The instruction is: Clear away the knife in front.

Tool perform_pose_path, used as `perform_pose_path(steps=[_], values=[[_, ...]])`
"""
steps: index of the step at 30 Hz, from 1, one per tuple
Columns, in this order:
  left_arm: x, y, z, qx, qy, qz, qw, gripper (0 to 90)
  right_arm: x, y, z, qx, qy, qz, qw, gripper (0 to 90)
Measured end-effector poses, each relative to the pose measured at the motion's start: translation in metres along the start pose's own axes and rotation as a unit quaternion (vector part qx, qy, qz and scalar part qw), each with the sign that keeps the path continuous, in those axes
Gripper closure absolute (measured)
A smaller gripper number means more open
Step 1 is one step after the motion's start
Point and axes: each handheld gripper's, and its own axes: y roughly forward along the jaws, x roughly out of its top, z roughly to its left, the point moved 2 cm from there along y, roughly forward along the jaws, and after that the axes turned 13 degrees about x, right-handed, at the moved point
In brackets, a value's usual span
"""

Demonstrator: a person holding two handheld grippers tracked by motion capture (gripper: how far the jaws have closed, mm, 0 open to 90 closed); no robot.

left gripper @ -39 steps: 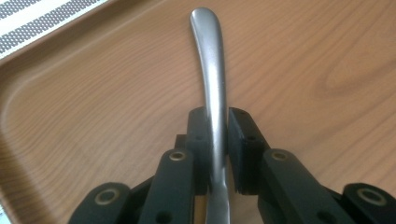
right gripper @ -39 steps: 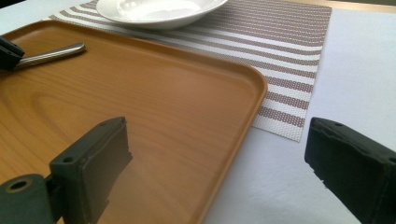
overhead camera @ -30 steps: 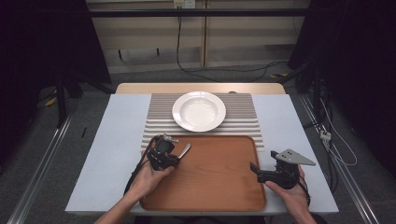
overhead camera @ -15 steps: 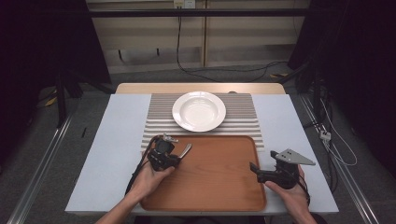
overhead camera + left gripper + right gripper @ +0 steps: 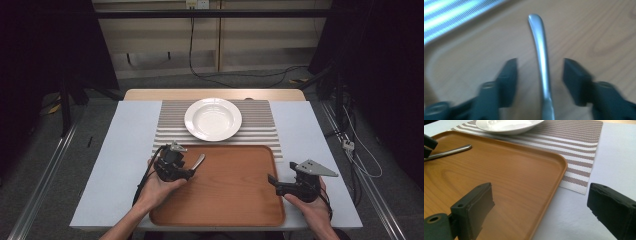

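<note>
Jaws of my left hand-held gripper [image 5: 540, 75] stand apart around a metal utensil handle [image 5: 541, 57] lying on the wooden tray [image 5: 235, 185]. My right hand-held gripper [image 5: 540, 207] gapes over the tray's right edge.

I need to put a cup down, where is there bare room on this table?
Bare patches: the tray between the utensil handle and the right hand-held gripper, and the tabletop on either side of the striped mat. Crowded: the plate and the left hand-held gripper.

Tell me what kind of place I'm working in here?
Probably a lab recording station staged as a dining setup: a white plate on a striped placemat, a wooden tray, dark curtains, bare cables on the floor.
</note>
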Motion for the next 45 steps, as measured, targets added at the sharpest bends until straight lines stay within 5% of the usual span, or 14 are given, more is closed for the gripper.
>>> perform_pose_path(steps=[6, 19, 23, 29, 37, 41, 43, 45], values=[[0.003, -0.001, 0.002, 0.001, -0.005, -0.016, 0.9999, 17.2, 0.000, -0.001, -0.001, -0.002, 0.000, -0.001, 1.0000, 6.2], [0.004, -0.002, -0.014, -0.033, 0.039, -0.023, 0.9984, 20.0, 0.001, -0.002, 0.001, -0.004, -0.005, -0.001, 1.0000, 6.2], [0.004, -0.003, -0.019, -0.040, 0.055, -0.033, 0.9971, 29.2, 0.001, -0.001, 0.002, -0.004, -0.006, -0.002, 1.0000, 6.3], [0.003, -0.001, -0.028, -0.061, 0.070, -0.035, 0.9951, 59.9, 0.001, -0.002, 0.002, -0.004, -0.006, -0.001, 1.0000, 6.3], [0.003, 0.014, -0.031, -0.049, 0.071, -0.022, 0.9960, 90.0, 0.001, -0.002, 0.002, -0.005, -0.006, -0.002, 1.0000, 6.3], [0.004, 0.017, -0.025, -0.067, 0.057, -0.016, 0.9960, 90.0, 0.001, -0.002, 0.002, -0.004, -0.006, -0.001, 1.0000, 6.4], [0.004, 0.018, -0.022, -0.074, 0.075, -0.021, 0.9942, 90.0, 0.001, -0.002, 0.002, -0.004, -0.005, 0.000, 1.0000, 6.4], [0.004, 0.019, -0.021, -0.072, 0.072, -0.024, 0.9945, 90.0, 0.001, -0.002, 0.002, -0.004, -0.006, 0.000, 1.0000, 6.4]])
